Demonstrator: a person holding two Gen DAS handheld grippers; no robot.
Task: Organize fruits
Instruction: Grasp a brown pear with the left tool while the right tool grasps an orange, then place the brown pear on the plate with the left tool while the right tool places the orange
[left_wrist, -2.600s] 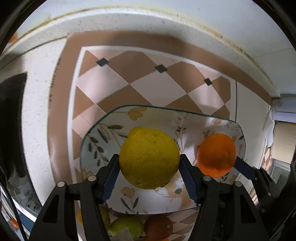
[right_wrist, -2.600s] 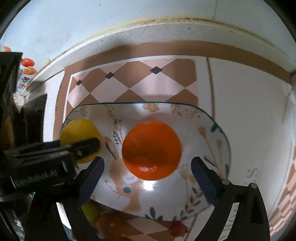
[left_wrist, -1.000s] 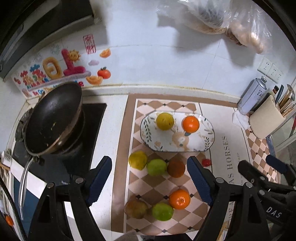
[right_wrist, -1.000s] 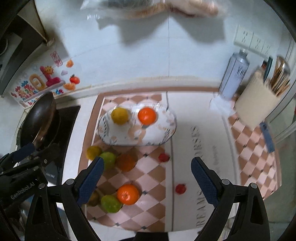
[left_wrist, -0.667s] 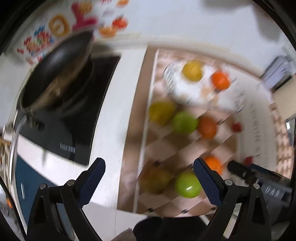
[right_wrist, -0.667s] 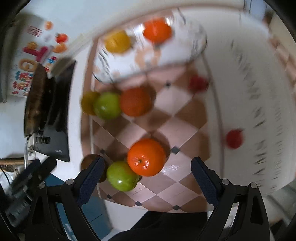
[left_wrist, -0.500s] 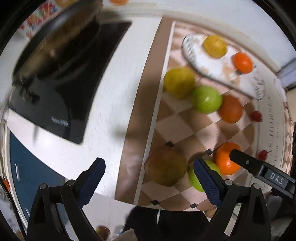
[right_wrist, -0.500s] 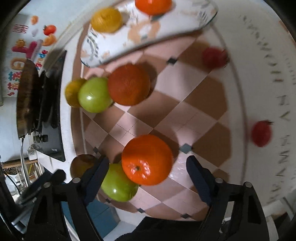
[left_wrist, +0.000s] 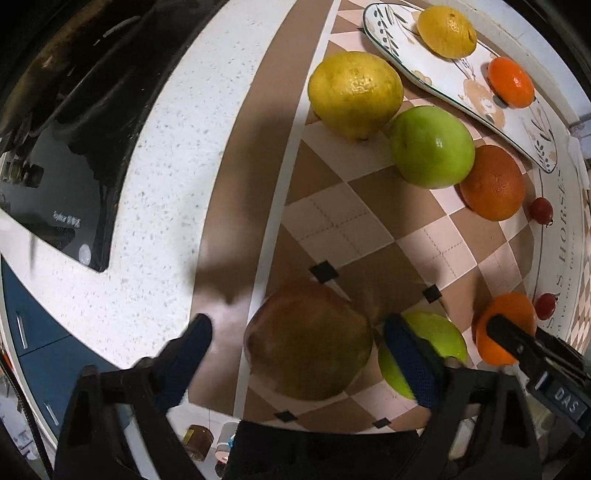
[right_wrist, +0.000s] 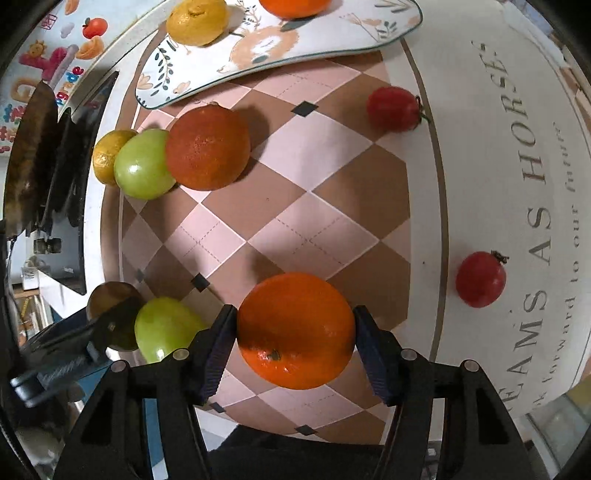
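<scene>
My left gripper (left_wrist: 297, 341) is open, its fingers on either side of a brownish pear (left_wrist: 308, 341) on the checkered mat, not touching it. My right gripper (right_wrist: 295, 339) has closed on a bright orange (right_wrist: 295, 330) near the mat's front edge, with both pads against it. A green apple (right_wrist: 164, 328) lies between the pear and the orange. A floral plate (right_wrist: 325, 44) at the back holds a yellow citrus (right_wrist: 195, 20) and an orange (left_wrist: 511, 82). In front of the plate sit a lemon (left_wrist: 354, 94), a green apple (left_wrist: 432, 146) and a dark orange (right_wrist: 207, 147).
Two small red tomatoes (right_wrist: 393, 109) (right_wrist: 479, 278) lie on the mat's right side. A black induction hob (left_wrist: 70, 147) with a pan is on the left. The counter's front edge is just below both grippers.
Both grippers dropped from high above the counter to the front row of fruit. The right gripper closed onto the orange. The left gripper came around the pear, still open.
</scene>
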